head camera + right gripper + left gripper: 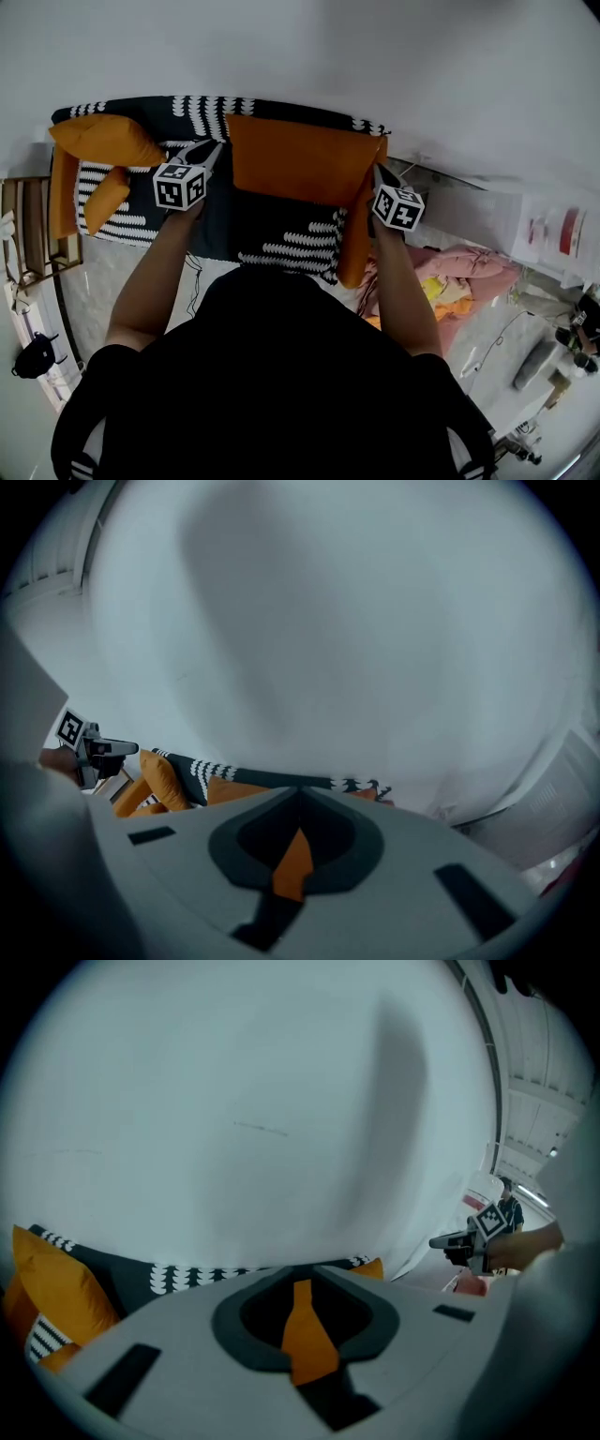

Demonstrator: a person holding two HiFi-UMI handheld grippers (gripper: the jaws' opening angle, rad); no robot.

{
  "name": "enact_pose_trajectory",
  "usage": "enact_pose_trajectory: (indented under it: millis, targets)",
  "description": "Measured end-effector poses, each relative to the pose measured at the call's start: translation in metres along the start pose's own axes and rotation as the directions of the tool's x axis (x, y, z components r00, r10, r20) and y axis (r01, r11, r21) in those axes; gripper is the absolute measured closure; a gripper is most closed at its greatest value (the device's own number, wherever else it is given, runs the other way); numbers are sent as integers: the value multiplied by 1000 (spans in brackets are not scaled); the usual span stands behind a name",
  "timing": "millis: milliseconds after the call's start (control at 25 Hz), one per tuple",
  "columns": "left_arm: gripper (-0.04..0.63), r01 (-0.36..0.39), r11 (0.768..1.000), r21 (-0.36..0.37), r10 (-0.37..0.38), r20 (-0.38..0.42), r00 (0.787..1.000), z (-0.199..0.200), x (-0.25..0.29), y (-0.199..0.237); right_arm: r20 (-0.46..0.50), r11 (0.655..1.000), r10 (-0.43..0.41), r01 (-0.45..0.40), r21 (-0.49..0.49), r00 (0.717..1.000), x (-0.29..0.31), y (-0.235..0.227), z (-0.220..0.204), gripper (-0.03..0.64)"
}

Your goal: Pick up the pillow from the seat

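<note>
Head view: orange pillow [300, 159] is held at both side edges over the seat [281, 246], in front of the black-and-white backrest. Can't tell if its lower edge clears the seat. Left claw [212, 156] is on the pillow's left edge, right claw [379, 171] on its right edge near the top corner.

Left gripper view: jaws closed on a strip of the pillow's orange fabric, pinched between them.

Right gripper view: same, jaws clamped on a fold of orange fabric.

2 more orange cushions [105, 141] sit at the seat's left end. Pink cloth [464, 267] is piled right of the seat. White wall [375, 56] behind.
</note>
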State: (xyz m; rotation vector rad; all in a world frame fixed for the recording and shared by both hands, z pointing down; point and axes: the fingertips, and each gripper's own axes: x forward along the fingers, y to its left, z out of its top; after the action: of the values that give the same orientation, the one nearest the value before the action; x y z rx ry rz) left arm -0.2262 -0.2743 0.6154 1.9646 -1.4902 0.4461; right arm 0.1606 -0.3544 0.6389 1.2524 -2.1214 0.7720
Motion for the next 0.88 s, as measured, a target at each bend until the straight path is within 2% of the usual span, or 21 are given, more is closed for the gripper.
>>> enact_pose_trajectory:
  millis: [280,640,880]
  targets:
    - [497,22,999,-41,-24,-58,998,-17,35,17,-24,997,-27,29,69,999,31,-22,-15,574]
    - [460,-8,989,-145,-4,-85,996,-35,76,53,-57,990,-45,52,134,997,65,-49,-35,528]
    - [434,-18,984,-176,-2,-114,993,-47,102,65,-69,987,-57,67,148,996,90,-59,-39,506]
